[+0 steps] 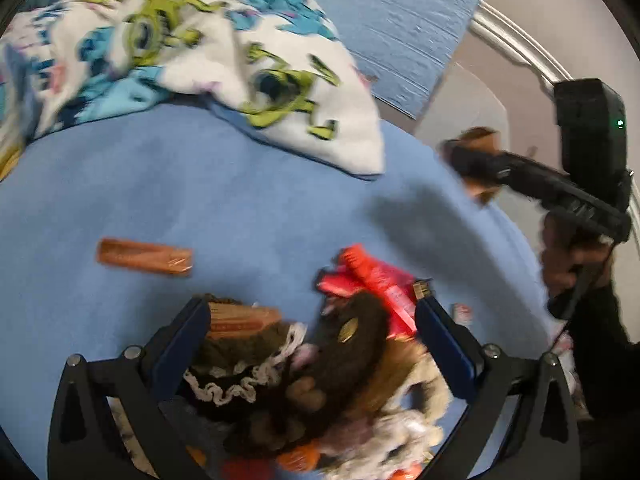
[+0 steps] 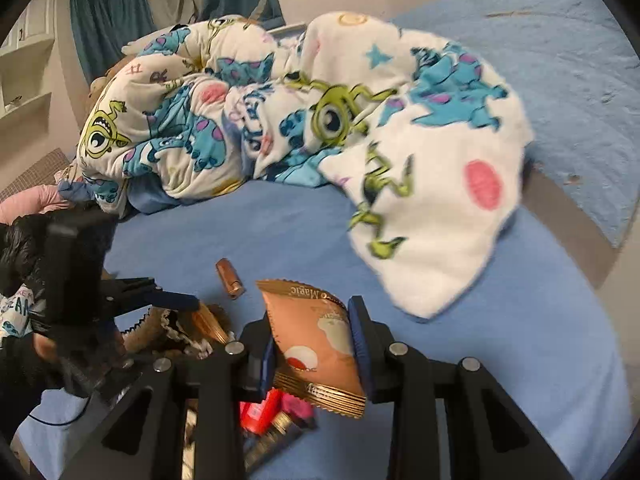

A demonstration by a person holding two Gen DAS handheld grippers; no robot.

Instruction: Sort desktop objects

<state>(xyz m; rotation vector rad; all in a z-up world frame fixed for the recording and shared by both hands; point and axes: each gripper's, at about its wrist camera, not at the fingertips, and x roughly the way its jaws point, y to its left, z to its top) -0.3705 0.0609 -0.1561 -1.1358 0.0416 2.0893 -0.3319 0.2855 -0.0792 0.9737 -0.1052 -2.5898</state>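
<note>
My right gripper (image 2: pixel 312 336) is shut on an orange snack packet (image 2: pixel 316 344) and holds it above the blue bed sheet (image 2: pixel 460 360). The left wrist view shows that gripper (image 1: pixel 468 156) at the upper right with the packet (image 1: pixel 482 138) in its tips. My left gripper (image 1: pixel 312 312) stands open, low over a pile: a brown plush with white lace (image 1: pixel 280 364), another orange packet (image 1: pixel 240 320) and red packets (image 1: pixel 376 280). A copper-coloured tube (image 1: pixel 144 258) lies alone on the sheet, left of the pile; it is the tube (image 2: pixel 230 278) in the right wrist view.
A crumpled cartoon-print blanket (image 2: pixel 320 120) covers the far part of the bed. A light-blue pillow (image 1: pixel 400 32) lies behind it by the white bed frame (image 1: pixel 516 44). Shelves (image 2: pixel 28 76) and a teal curtain (image 2: pixel 112 12) are at the far left.
</note>
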